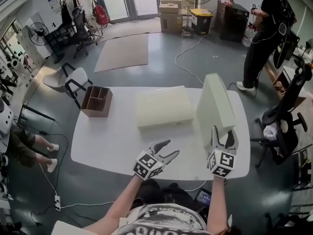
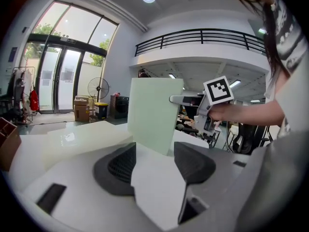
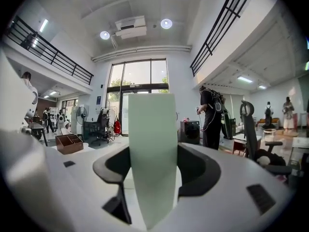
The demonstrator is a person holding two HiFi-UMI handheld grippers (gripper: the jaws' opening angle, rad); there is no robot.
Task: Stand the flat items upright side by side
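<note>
One upright slab (image 1: 215, 104) gripped by right tongs (image 1: 223, 133), near table (image 1: 107, 146) edge

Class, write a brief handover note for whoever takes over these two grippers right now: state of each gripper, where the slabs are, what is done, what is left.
Right gripper: jaws shut on the upright slab, which stands on end at the right side of the table.
Left gripper: jaws open, empty, over the table's near edge.
Flat slab: lies mid-table, nothing touching it.
Done: one slab is upright.
Left: stand the flat slab up beside it.
</note>
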